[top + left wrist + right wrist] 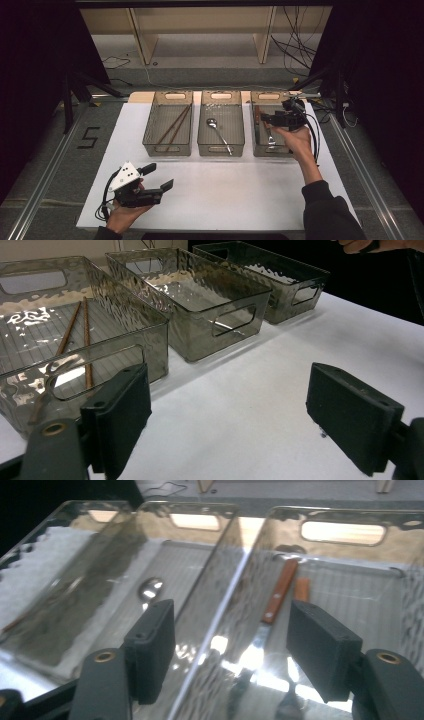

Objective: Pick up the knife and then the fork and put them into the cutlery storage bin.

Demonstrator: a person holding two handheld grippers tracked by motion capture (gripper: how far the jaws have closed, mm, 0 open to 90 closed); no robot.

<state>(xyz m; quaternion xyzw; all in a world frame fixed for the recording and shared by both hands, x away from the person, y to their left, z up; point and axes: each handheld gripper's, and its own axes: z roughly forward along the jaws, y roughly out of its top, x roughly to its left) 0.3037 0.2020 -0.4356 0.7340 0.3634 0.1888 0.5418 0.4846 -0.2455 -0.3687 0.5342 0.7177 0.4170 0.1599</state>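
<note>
Three smoky plastic bins sit along the far side of the counter (210, 190). The right tongs (272, 119) hover over the right bin (260, 150), jaws well apart and holding nothing. Straight below them lies a wooden-handled knife (277, 597), long axis running near to far, beside a fork (270, 137). The left tongs (160, 177) rest wide open and empty at the near left.
</note>
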